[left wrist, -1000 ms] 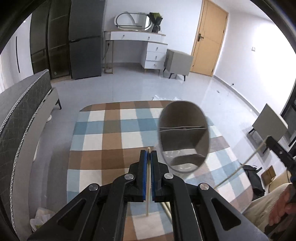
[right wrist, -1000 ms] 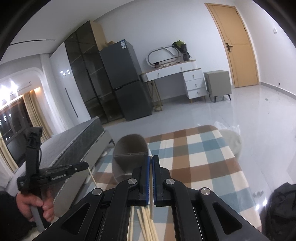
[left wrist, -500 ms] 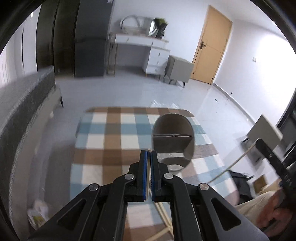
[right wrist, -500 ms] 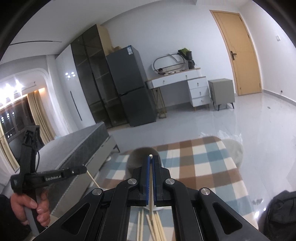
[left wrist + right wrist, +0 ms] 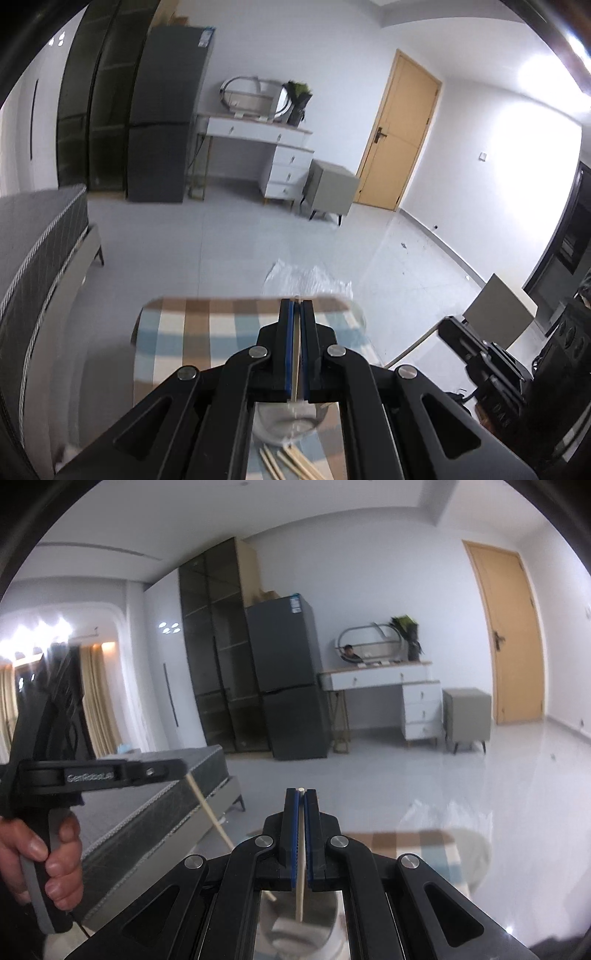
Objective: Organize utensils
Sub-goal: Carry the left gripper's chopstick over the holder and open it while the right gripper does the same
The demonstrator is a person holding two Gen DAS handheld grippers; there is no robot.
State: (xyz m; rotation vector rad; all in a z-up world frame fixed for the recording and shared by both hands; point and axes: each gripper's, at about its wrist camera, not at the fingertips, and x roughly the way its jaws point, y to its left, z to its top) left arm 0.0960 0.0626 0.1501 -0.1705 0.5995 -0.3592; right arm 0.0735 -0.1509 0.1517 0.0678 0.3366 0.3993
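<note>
Both grippers have lifted since a second ago: the checked table [image 5: 207, 332] has dropped low in both views and the grey holder [image 5: 286, 424] now sits under the jaws, not ahead. Left gripper [image 5: 296, 347] is fully closed on one chopstick [image 5: 295, 373]; right gripper [image 5: 302, 834] is likewise clamped on its own chopstick [image 5: 301, 878], tip hanging over the holder [image 5: 299, 934]. Risk: thin sticks pivot in the pads, so tips may miss the compartment or knock the holder's rim; the two tools are near and could clash. Plenty of open floor beyond the table's far edge; loose chopsticks [image 5: 291, 461] lie just beside the holder.
</note>
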